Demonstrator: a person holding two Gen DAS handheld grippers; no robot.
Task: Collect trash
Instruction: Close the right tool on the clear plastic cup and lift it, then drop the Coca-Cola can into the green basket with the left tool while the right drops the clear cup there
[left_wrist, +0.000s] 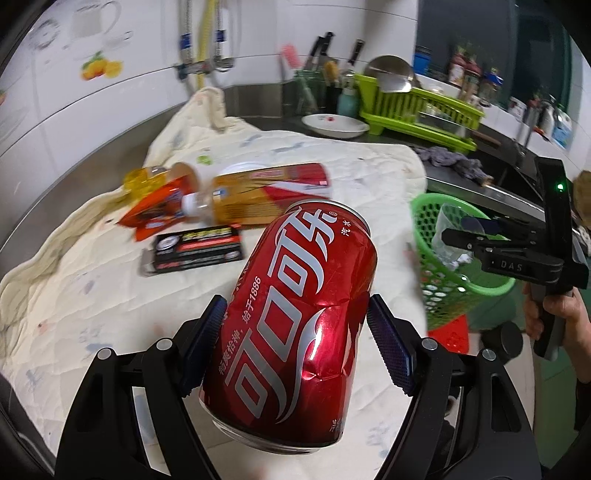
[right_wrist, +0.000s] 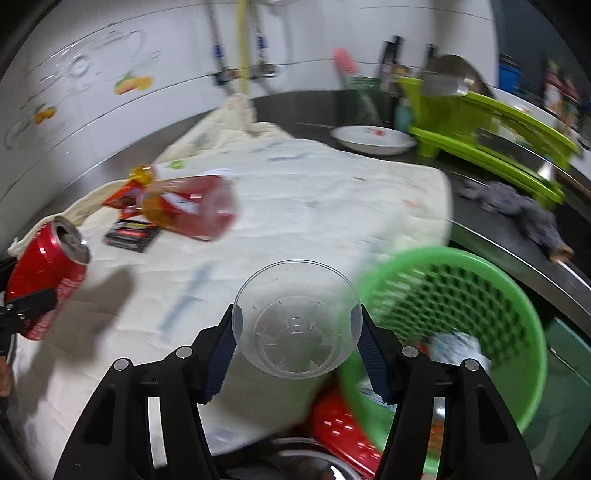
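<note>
A dented red cola can (left_wrist: 295, 325) is clamped between the blue pads of my left gripper (left_wrist: 295, 343), held above the cream cloth (left_wrist: 110, 295); the same can (right_wrist: 44, 280) shows at the left edge of the right wrist view. My right gripper (right_wrist: 297, 343) is shut on a clear plastic cup (right_wrist: 297, 325), its mouth facing away, beside the rim of the green mesh basket (right_wrist: 480, 295). In the left wrist view that right gripper (left_wrist: 476, 236) hovers over the basket (left_wrist: 436, 295) with the cup. Crumpled paper (right_wrist: 458, 347) lies inside the basket.
On the cloth lie a plastic bottle (left_wrist: 229, 206), a red paper cup (left_wrist: 288, 181), an orange wrapper (left_wrist: 155, 210) and a black packet (left_wrist: 195, 247). A white dish (left_wrist: 334, 125), a lime drying rack (left_wrist: 417, 107) and a grey rag (left_wrist: 454, 162) sit behind. A red item (right_wrist: 340, 432) lies below the basket.
</note>
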